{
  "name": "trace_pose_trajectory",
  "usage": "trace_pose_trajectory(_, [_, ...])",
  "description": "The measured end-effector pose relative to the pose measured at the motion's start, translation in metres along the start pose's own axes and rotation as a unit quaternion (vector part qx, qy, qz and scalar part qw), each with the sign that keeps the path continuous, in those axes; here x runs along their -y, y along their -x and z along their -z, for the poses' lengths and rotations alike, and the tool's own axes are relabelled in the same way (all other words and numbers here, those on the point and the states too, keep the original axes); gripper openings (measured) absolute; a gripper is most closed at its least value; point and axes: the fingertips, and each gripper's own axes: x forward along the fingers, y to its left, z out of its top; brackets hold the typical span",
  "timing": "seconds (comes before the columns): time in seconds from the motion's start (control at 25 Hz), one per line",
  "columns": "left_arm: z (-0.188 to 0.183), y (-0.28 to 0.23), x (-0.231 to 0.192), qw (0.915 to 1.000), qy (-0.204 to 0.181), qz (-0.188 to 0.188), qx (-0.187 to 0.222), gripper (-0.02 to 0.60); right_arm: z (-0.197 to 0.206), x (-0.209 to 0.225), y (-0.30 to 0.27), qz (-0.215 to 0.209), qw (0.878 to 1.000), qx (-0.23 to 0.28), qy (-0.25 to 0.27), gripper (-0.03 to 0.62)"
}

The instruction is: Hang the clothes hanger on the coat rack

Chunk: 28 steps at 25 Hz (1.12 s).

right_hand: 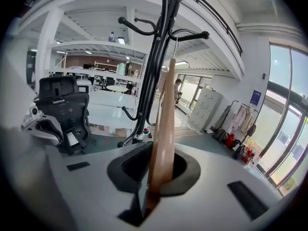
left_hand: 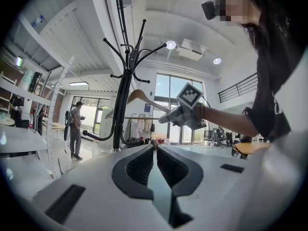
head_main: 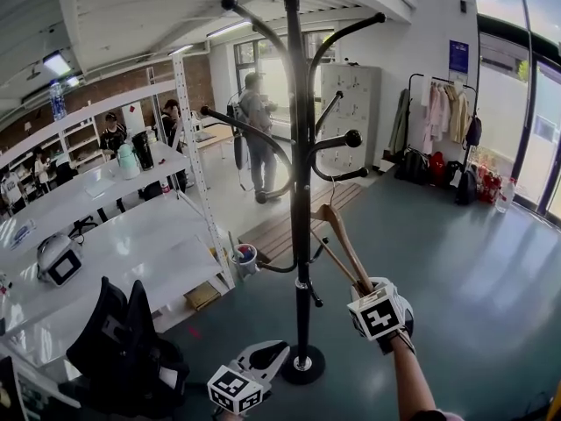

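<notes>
A tall black coat rack with curved, ball-tipped arms stands straight ahead of me. My right gripper is shut on one end of a wooden clothes hanger, which slants up to the left toward the pole. In the right gripper view the hanger rises from between the jaws, and its wire hook is close under a ball-tipped arm. Whether the hook rests on that arm I cannot tell. My left gripper is low, near the rack's base, shut with nothing in it. Its view shows the rack and hanger.
The rack's round base stands on the grey floor. A black office chair is at lower left beside white shelving tables. People stand behind the rack. A clothes rail with garments is at the far right by the windows.
</notes>
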Motion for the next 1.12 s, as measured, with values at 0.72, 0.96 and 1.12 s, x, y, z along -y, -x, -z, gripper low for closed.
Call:
trace_pose_trajectory(0.72, [0.002,0.021,0.012,1.0000,0.003,0.004,-0.002,0.009,-0.016,0.004,0.041,0.047,0.988,0.128,-0.071,0.140])
trace_pose_trajectory(0.96, [0.004,0.043,0.022,0.9999,0.005,0.012,-0.006,0.009,-0.017,-0.015,0.088,0.047,0.981,0.165,-0.096,0.140])
trace_pose_trajectory(1.12, [0.011,0.062,0.040,0.9996,0.005,0.023,-0.012,0.009,0.001,-0.037,0.118,0.049,0.977,0.172,-0.113,0.138])
